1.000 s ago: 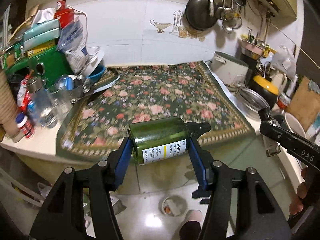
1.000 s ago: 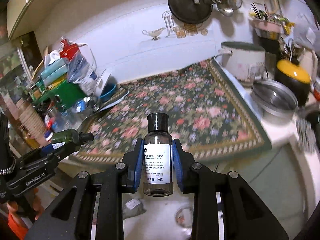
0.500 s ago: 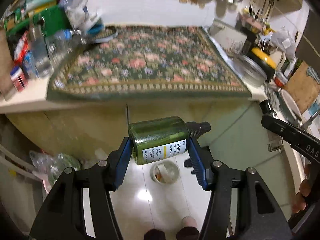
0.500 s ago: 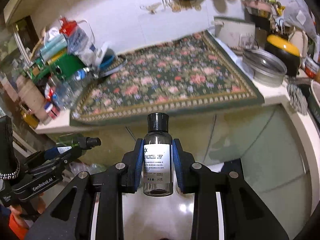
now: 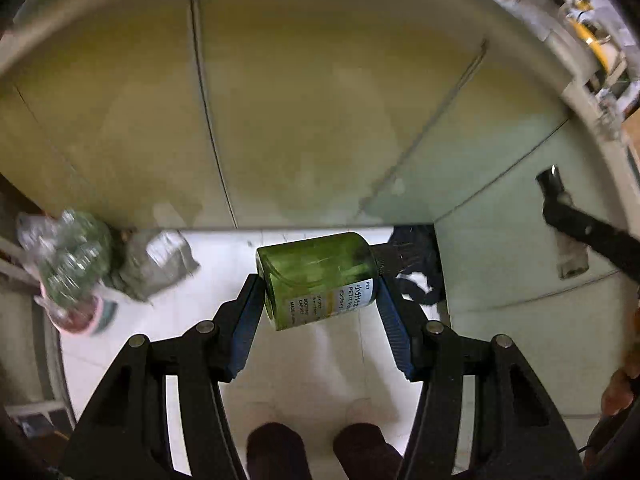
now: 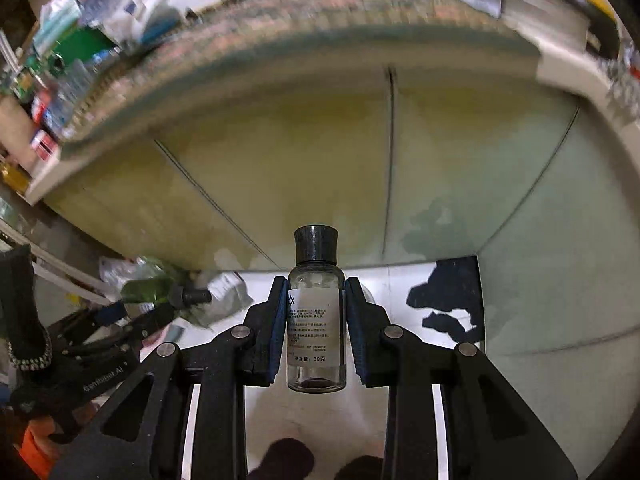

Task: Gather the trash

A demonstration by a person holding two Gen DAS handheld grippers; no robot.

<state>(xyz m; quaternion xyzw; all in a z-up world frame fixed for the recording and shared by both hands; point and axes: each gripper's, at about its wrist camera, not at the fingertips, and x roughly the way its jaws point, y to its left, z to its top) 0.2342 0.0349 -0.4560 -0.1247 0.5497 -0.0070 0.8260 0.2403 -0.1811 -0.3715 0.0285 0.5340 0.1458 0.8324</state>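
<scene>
The green bottle (image 5: 320,280) lies crosswise in the left gripper (image 5: 320,300), its long axis running pad to pad, black cap toward the right; the jaws stand fairly wide and clamp it end to end. The small clear bottle (image 6: 316,320) stands along the fingers of the right gripper (image 6: 316,328), cap forward, pinched at its sides by narrow jaws. Both hang over the white floor (image 5: 296,380) before the cabinet doors (image 5: 320,120), below the counter (image 6: 560,68). No bin shows; a crumpled bag heap (image 5: 80,264) lies left, nearer the left hand
</scene>
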